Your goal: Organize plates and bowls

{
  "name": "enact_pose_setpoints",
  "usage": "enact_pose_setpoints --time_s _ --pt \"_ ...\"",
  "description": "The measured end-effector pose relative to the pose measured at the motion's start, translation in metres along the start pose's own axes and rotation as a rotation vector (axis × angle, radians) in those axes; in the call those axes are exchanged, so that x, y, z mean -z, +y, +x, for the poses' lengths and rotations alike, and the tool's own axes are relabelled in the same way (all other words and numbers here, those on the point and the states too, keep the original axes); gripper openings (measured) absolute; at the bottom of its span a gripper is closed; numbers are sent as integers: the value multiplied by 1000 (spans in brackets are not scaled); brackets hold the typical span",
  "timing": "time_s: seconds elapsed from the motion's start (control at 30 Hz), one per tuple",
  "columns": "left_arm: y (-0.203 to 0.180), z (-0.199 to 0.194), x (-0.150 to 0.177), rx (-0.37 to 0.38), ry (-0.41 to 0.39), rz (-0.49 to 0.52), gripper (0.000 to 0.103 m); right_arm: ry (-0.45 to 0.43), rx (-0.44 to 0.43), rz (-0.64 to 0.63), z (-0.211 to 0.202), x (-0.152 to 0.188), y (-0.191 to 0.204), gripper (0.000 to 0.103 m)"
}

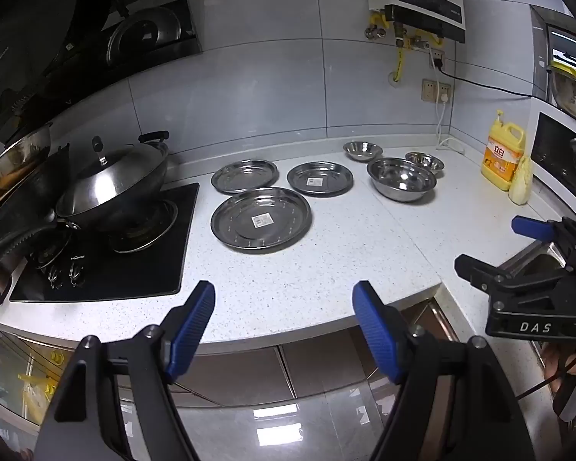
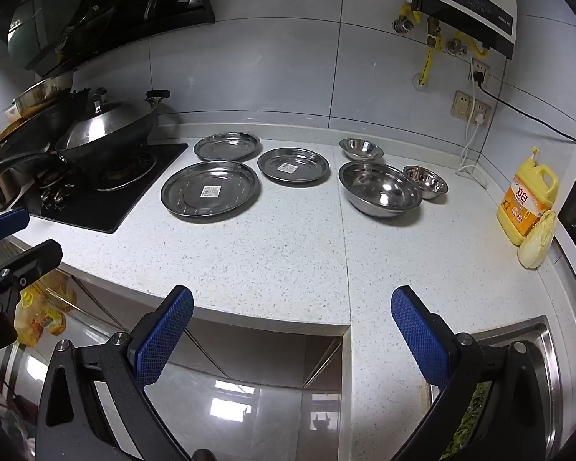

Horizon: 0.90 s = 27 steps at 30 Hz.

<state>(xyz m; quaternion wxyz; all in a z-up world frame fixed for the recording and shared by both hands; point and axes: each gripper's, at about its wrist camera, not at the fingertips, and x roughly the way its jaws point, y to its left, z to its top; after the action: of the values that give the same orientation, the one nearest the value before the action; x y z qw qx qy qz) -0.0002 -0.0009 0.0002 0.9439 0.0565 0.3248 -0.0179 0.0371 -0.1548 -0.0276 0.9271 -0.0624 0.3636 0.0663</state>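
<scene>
Plates and bowls lie spread on the counter; both grippers' fingers gape wide, empty.

Your right tool shows in the left wrist view only in part, its body running off the right edge, and your left tool is likewise cut by the left edge of the right wrist view. The labels on the large plate and the mid plate are too small to read. The sink at the counter's right end is mostly hidden behind your right tool's finger, and you cannot tell what lies inside it.
</scene>
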Motion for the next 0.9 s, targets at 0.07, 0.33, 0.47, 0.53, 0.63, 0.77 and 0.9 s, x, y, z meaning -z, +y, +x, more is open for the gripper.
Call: enact_pose_setpoints --time_s 0.07,0.33,0.47,0.53,0.63,0.77,0.9 --pt "-1 0 0 0 4 -3 73 -2 -3 3 0 0 0 102" --pt "-7 -3 -2 10 7 -11 73 -2 -5 5 0 -1 -1 102" --pt "-6 3 -2 11 11 -17 73 -3 -7 3 0 -2 -2 102" --pt "-6 4 -2 12 15 -16 73 -2 -5 4 1 -3 -2 102" --pt "-6 6 -3 11 17 -15 73 -2 -6 5 1 -4 -3 102" --pt "-5 6 -2 14 14 -16 73 -1 -7 4 -2 -5 -2 102" --pt "-5 7 -2 17 16 -18 73 0 -9 4 4 -6 -3 102"
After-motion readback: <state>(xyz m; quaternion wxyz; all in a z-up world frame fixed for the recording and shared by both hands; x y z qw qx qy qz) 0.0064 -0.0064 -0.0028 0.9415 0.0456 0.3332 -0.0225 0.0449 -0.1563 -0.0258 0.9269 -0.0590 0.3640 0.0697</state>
